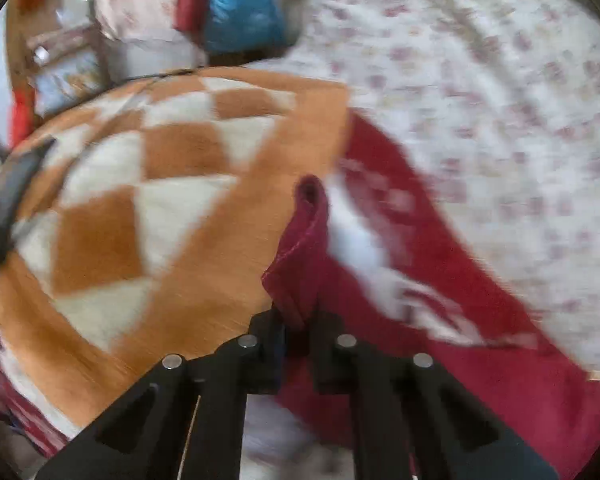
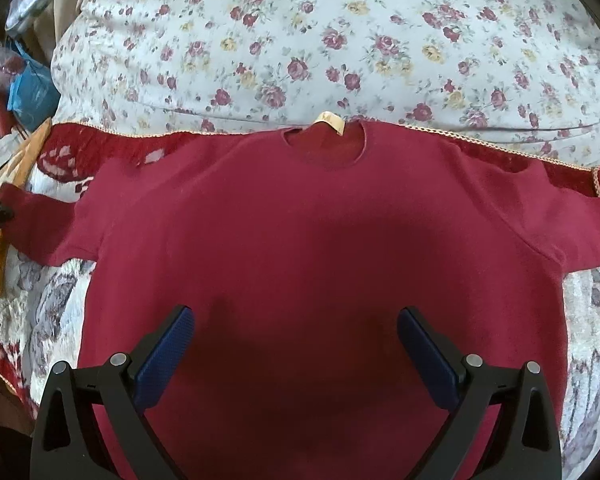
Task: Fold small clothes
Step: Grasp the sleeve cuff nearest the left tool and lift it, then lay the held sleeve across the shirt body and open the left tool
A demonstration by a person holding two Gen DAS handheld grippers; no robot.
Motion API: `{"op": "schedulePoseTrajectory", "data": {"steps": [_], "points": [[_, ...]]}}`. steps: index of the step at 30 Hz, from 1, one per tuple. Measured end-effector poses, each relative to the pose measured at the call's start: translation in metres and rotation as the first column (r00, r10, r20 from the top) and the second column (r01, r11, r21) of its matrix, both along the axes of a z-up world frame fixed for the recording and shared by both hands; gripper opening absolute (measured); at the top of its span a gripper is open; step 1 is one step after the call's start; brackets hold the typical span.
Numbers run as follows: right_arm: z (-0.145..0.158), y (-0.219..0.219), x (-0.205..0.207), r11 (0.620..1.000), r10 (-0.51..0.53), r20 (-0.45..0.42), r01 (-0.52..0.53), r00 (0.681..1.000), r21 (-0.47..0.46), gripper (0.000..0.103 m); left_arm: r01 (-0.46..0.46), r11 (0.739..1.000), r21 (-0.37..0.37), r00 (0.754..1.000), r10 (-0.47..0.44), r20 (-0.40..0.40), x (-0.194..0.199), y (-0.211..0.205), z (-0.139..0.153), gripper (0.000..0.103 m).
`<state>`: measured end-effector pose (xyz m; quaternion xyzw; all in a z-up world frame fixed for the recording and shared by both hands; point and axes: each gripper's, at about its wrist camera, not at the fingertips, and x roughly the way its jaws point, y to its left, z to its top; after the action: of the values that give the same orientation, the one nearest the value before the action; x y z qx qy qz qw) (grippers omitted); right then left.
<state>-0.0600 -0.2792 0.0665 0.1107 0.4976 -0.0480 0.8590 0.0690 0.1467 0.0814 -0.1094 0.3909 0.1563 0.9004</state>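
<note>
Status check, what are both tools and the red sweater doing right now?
Left tool shut on sleeve. Right tool open above red sweater, spread flat. Nothing in the way.

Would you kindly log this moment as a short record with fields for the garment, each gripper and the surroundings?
garment: dark red sweater, spread flat, neckline away from the right wrist camera, tag visible
left gripper: shut on the sleeve cuff
right gripper: open, over the sweater's lower body, holding nothing
surface: floral bedspread
nearby: orange checked blanket
</note>
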Motion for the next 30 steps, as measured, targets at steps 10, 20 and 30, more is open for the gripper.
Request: {"op": "schedulePoseTrajectory", "data": {"steps": [10, 20, 30], "points": [[0.024, -0.049, -0.024, 0.996, -0.085, 0.044, 0.085, 0.995, -0.007, 0.103, 0.555, 0.820, -0.138, 0.831, -0.542, 0.124, -0.055, -0.218, 0.053, 0.008], [0.023, -0.110, -0.053, 0.982, -0.190, 0.016, 0.190, 0.982, -0.006, 0.103, 0.709, 0.678, -0.193, 0.691, -0.723, 0.000, -0.071, -0.367, -0.022, 0.018], [0.031, -0.095, -0.038, 0.990, -0.119, 0.098, 0.110, 0.988, 0.087, 0.102, 0.654, 0.756, -0.001, 0.755, -0.653, -0.063, -0.100, -0.286, 0.007, 0.090]]}}
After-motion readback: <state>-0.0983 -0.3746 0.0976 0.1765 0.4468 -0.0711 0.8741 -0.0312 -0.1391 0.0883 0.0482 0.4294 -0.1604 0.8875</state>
